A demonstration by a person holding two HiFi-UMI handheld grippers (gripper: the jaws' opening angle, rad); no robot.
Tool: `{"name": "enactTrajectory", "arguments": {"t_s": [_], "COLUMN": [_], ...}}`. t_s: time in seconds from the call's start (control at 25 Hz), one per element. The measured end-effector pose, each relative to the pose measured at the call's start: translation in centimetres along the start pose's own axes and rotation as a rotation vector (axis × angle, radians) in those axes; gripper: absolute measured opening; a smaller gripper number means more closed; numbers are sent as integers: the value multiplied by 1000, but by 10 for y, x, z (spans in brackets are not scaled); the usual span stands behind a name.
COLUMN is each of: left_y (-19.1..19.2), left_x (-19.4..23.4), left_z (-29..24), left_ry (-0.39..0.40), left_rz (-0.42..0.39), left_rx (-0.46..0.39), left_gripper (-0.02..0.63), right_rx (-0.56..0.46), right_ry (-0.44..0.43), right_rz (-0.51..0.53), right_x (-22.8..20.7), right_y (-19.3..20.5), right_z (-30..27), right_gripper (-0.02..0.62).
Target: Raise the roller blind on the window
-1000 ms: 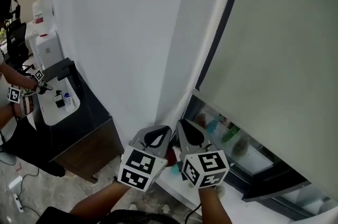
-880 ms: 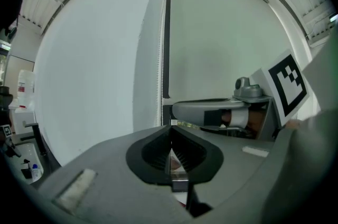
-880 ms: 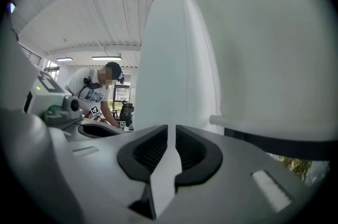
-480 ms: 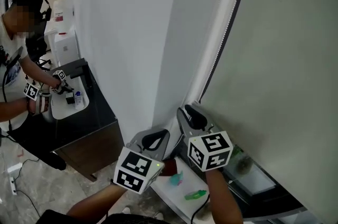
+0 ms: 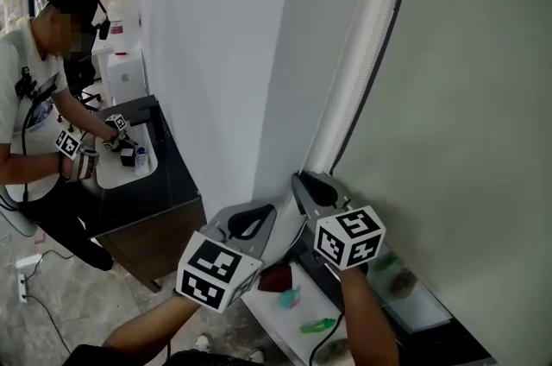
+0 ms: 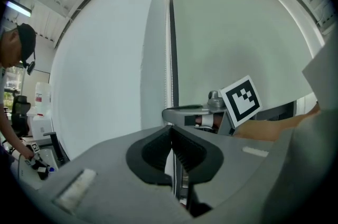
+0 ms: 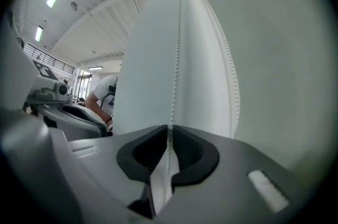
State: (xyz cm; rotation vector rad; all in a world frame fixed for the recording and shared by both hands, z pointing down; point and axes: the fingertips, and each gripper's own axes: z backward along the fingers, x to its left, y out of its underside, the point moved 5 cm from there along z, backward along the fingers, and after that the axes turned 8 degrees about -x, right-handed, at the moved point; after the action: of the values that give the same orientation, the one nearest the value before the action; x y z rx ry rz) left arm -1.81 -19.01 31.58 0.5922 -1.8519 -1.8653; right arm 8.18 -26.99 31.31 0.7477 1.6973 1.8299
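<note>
Above and just right of your left gripper (image 5: 266, 214), your right gripper (image 5: 307, 183) has climbed from level with it to a higher spot on the bead chain (image 7: 174, 85), letting go and reaching up for a fresh hold. I read that as one more hand-over-hand pull, with the roller blind (image 5: 466, 131) not fully raised, since it hangs low to the right of both sets of jaws. Your left fingers (image 6: 153, 150) are clamped together on the chain, which runs straight up from between them, so they anchor it. Your right fingers (image 7: 150, 152) are closing with the chain threaded between them, a slim gap remaining, not pinching yet. Get that pinch before the left lets go.
</note>
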Motion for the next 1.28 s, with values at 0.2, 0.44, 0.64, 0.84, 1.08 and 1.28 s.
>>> {"name": "enactTrajectory", "arguments": {"t_s": [0.2, 0.44, 0.64, 0.84, 1.08, 1.28], "left_y": [-20, -37, -64, -83, -91, -88], "left_x": [0, -13, -18, -26, -26, -28], "left_z": [-4, -22, -46, -68, -78, -83], "left_ry": [13, 97, 173, 255, 302, 397], "left_rz": [-9, -14, -30, -41, -73, -25], "left_rx": [-23, -23, -56, -114, -149, -129], "left_gripper": [0, 80, 106, 106, 26, 8], "right_rx": [0, 36, 12, 26, 39, 47], "right_ry": [7, 80, 112, 145, 159, 160], "right_rz": [14, 55, 47, 78, 88, 41], "right_x": [6, 16, 23, 23, 26, 22], "right_y": [0, 11, 9, 16, 22, 26], "right_z": [0, 27, 51, 62, 59, 58], "right_gripper": [17, 17, 17, 17, 17, 18]}}
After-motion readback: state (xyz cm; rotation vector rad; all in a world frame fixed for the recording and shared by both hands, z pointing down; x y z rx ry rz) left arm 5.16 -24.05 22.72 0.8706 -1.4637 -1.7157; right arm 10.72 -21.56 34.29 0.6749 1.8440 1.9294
